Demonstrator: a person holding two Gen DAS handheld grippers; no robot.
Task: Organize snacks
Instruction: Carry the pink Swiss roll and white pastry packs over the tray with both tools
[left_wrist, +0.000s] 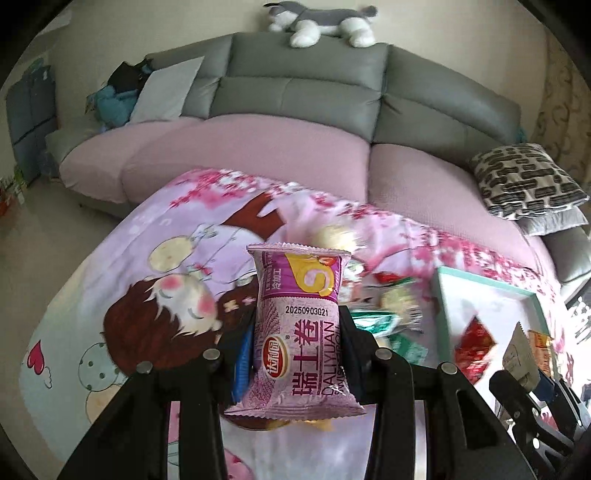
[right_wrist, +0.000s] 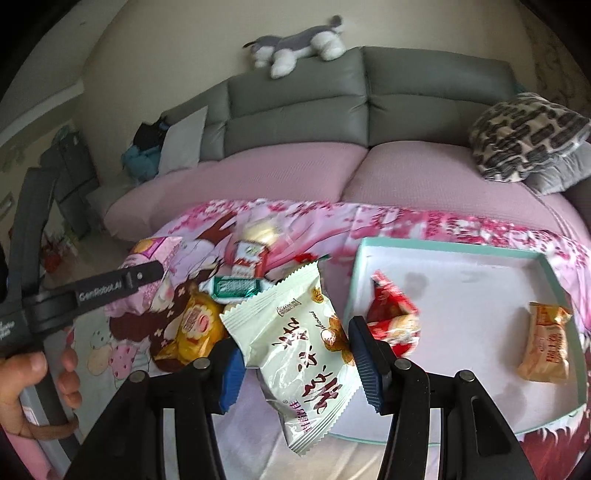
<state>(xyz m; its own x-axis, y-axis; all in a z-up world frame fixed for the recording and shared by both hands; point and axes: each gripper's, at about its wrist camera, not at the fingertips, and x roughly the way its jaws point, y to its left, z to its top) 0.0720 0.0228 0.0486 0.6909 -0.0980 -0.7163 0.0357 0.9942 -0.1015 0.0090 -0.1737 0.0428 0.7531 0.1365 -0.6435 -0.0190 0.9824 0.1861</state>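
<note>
My left gripper is shut on a purple Swiss-roll packet and holds it upright above the cartoon cloth. My right gripper is shut on a white snack bag with red characters, held left of the teal-rimmed white tray. The tray holds a red packet and an orange packet. A pile of loose snacks lies on the cloth left of the tray; it also shows in the left wrist view. The left gripper with its purple packet shows at the right wrist view's left.
The table is covered by a pink cartoon cloth. Behind it stands a grey sofa with pink seat covers, a patterned cushion at the right and a plush dog on top. The tray lies at the table's right.
</note>
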